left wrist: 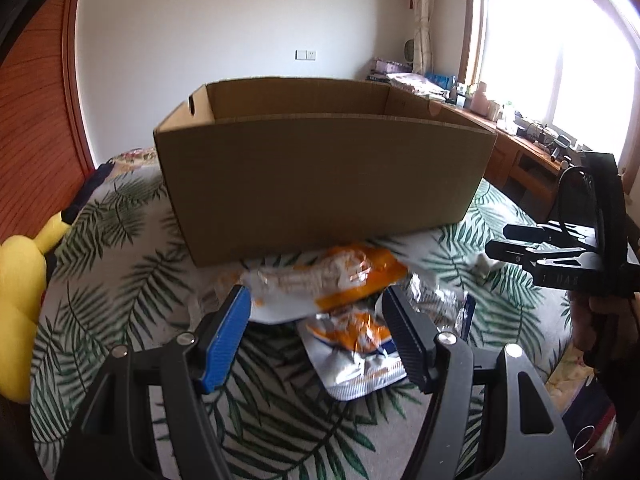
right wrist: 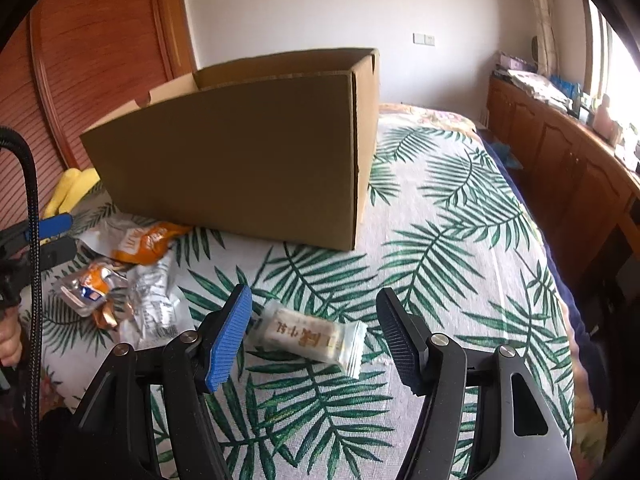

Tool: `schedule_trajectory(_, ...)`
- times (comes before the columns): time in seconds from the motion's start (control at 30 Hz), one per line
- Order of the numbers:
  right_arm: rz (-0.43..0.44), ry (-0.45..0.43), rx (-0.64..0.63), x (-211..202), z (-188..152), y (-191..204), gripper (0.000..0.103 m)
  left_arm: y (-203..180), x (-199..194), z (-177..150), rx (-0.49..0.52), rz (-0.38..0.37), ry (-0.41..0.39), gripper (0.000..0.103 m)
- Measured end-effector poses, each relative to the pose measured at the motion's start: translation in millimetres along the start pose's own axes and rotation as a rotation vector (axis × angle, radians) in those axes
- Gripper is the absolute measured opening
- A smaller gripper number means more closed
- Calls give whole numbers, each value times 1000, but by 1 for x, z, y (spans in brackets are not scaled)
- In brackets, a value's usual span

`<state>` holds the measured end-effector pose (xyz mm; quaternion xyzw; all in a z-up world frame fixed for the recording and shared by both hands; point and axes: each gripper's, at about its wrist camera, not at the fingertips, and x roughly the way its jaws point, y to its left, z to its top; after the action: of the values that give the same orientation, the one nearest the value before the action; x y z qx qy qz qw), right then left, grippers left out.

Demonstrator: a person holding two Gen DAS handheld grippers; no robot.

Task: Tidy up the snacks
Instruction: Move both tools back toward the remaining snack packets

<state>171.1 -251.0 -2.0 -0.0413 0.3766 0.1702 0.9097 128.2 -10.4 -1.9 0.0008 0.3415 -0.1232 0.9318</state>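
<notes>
Both grippers over the bed, jaws apart, nothing gripped.
My left gripper [left wrist: 316,320] hovers half-open over the blurry snack bags [left wrist: 340,280]; cardboard box [left wrist: 320,176] at twelve o'clock. My right gripper [right wrist: 314,336] brackets the wafer packet [right wrist: 308,338], pads seemingly clear.

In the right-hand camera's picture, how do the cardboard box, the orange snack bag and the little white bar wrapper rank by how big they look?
1. Cardboard box, by far.
2 and 3. Orange snack bag and white bar wrapper look alike; the wrapper lies nearer the camera, so no ranking.
</notes>
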Motion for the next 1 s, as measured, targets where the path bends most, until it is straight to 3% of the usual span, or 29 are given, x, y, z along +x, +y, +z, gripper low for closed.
schedule_trajectory(0.3,-39,81,-18,15,-11,2,71,-6,3,-15,-8,0,36,68)
schedule_trajectory(0.8,-102,48,-53,14,-21,13,70,-20,16,-11,-35,-26,85,68)
schedule_trajectory(1.0,-125,42,-37,13,-22,14,70,-15,34,-7,-69,-30,168,68)
